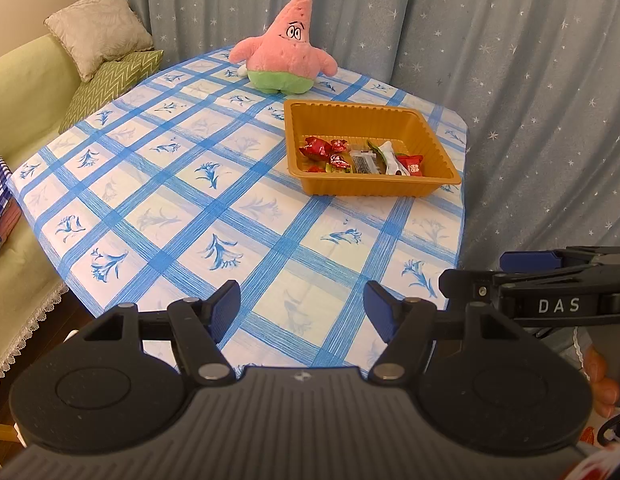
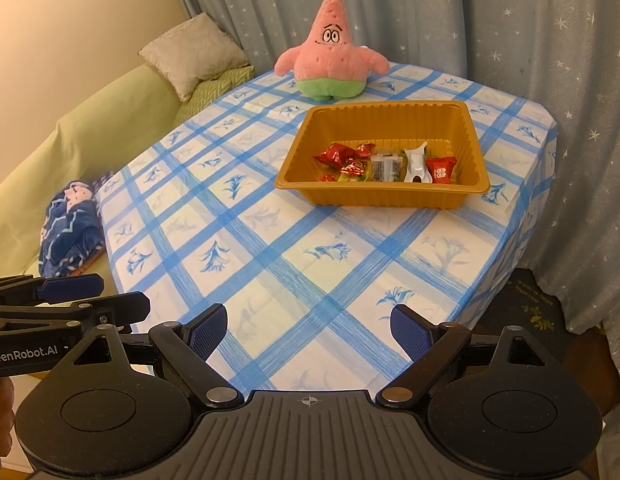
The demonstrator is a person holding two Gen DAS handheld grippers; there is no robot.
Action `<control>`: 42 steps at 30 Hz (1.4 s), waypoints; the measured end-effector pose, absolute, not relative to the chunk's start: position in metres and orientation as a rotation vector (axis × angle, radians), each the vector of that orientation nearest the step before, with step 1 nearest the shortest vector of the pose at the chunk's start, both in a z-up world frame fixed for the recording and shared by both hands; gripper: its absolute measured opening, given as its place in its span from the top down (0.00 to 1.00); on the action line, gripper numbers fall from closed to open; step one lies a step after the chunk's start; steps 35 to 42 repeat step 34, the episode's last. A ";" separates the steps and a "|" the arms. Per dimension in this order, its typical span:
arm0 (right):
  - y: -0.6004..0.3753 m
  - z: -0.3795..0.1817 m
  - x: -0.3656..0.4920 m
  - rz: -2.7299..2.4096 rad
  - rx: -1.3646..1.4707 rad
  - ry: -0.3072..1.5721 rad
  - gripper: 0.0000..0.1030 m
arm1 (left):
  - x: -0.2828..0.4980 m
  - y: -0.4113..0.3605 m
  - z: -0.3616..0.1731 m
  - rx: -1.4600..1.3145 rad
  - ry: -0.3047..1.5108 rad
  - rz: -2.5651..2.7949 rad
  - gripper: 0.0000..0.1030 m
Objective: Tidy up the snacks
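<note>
So both tools are hanging back over the near edge of the table, side by side, neither touching anything. The left tool has its blue pads spread apart with nothing between them, and the right tool is the same, wide apart and empty. My guess is they sit back like that because there's nothing loose left on the cloth to go after.

All the snacks are already in the one orange tray, which from the right wrist view sits at about 1 o'clock, well away from the tools. They're bunched along the near wall of the tray, and the far half is bare. That probably just comes from dropping them in from this side.

Count as best I can tell:
- 1 tray
- 1 red packet with white print at the tray's right end
- 1 white wrapper
- 1 clear pack with dark stuff inside
- roughly 4 or 5 small red foil candies on the left side, hard to split apart
- a bit of green peeking out, can't say what

One pink starfish plush sits at 12 o'clock behind the tray, just decor I think. The job looks basically done to me.
</note>
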State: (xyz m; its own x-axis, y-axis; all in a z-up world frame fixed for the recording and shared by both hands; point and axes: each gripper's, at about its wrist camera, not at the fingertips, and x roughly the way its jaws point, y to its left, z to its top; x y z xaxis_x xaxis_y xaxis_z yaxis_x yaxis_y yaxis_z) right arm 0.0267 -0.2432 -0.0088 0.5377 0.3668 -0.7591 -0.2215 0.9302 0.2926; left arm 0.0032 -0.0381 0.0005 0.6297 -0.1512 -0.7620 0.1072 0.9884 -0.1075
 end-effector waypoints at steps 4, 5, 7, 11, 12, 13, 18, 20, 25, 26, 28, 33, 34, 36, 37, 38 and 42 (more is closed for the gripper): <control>-0.243 -0.009 0.027 0.352 0.168 0.941 0.14 | 0.003 -0.038 0.000 -0.054 0.877 -0.148 0.36; -0.243 -0.009 0.027 0.352 0.168 0.941 0.14 | 0.003 -0.038 0.000 -0.054 0.877 -0.148 0.36; -0.243 -0.009 0.027 0.351 0.168 0.940 0.14 | 0.003 -0.038 0.000 -0.054 0.876 -0.148 0.36; -0.243 -0.009 0.028 0.351 0.169 0.940 0.14 | 0.004 -0.037 0.000 -0.053 0.877 -0.149 0.36; -0.243 -0.009 0.028 0.351 0.169 0.940 0.14 | 0.004 -0.038 0.001 -0.053 0.877 -0.149 0.36; -0.243 -0.008 0.028 0.351 0.169 0.941 0.14 | 0.004 -0.038 0.000 -0.054 0.877 -0.149 0.36; -0.244 -0.009 0.028 0.351 0.169 0.940 0.14 | 0.006 -0.038 0.000 -0.053 0.876 -0.149 0.36; -0.244 -0.009 0.028 0.352 0.168 0.940 0.14 | 0.006 -0.037 -0.001 -0.053 0.876 -0.149 0.36; -0.244 -0.009 0.029 0.352 0.169 0.940 0.14 | 0.007 -0.037 -0.002 -0.054 0.876 -0.148 0.36; -0.244 -0.010 0.029 0.352 0.169 0.940 0.14 | 0.008 -0.037 -0.001 -0.055 0.876 -0.149 0.36; -0.244 -0.009 0.031 0.352 0.170 0.940 0.14 | 0.009 -0.038 -0.001 -0.055 0.875 -0.148 0.36; -0.244 -0.008 0.033 0.354 0.171 0.942 0.14 | 0.018 -0.039 0.003 -0.054 0.879 -0.141 0.36; -0.244 -0.008 0.035 0.355 0.171 0.944 0.14 | 0.023 -0.038 0.004 -0.055 0.882 -0.140 0.36; -0.244 -0.008 0.035 0.355 0.171 0.944 0.14 | 0.023 -0.038 0.004 -0.055 0.882 -0.140 0.36; -0.244 -0.008 0.035 0.355 0.171 0.944 0.14 | 0.023 -0.038 0.004 -0.055 0.882 -0.140 0.36; -0.244 -0.008 0.035 0.355 0.171 0.944 0.14 | 0.023 -0.038 0.004 -0.055 0.882 -0.140 0.36; -0.244 -0.008 0.035 0.355 0.171 0.944 0.14 | 0.023 -0.038 0.004 -0.055 0.882 -0.140 0.36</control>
